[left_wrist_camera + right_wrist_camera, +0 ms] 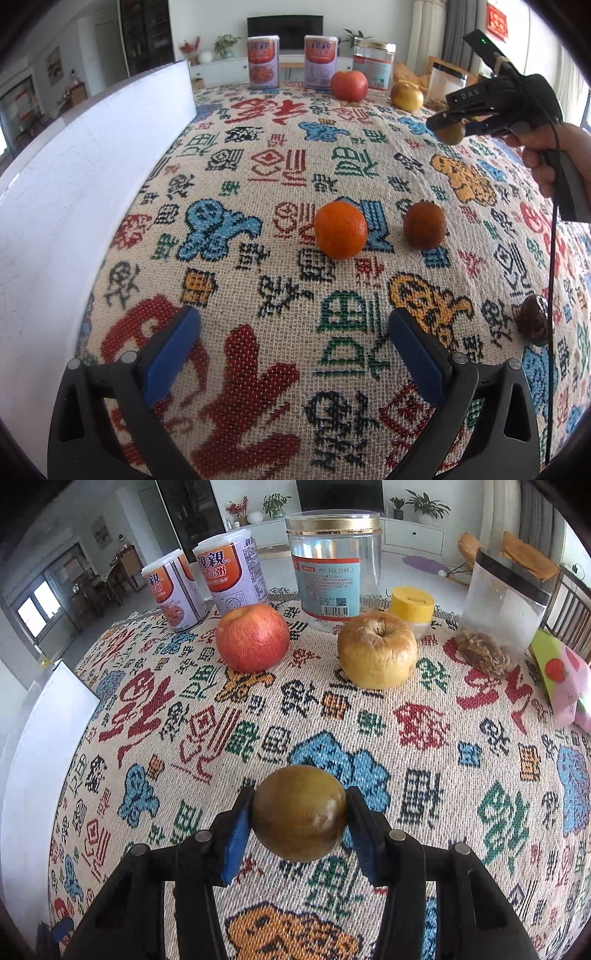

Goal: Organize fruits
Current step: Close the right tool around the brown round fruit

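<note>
1. We see the right gripper (299, 814) pinching a round olive-brown fruit (299, 814) between its blue pads, one pad pressed against each side of it.
2. From the left wrist view, that same fruit (450, 133) shows between the right gripper's fingers at the far right of the table, with the person's hand (554, 155) around the handle.
3. We find the left gripper (293, 325) spread wide with nothing between its blue pads; only the patterned tablecloth (258, 166) lies under the gap.
4. Beyond the left gripper sit an orange mandarin (340, 229) and, just right of it, a darker brownish-red fruit (424, 225); the two are near each other but apart.
5. A dark wrinkled fruit (532, 319) lies near the right edge in the left wrist view.
6. Far across the table a red apple (253, 642) stands left of a wrinkled yellow apple (376, 650), apart from each other.
7. Behind them we see two purple cans (207, 587), a clear jar with a gold lid (334, 565), a small yellow-capped container (412, 605) and, at the far right, a plastic jar with a dark rim (504, 616).
8. A white board (74, 166) runs along the left side of the table.
</note>
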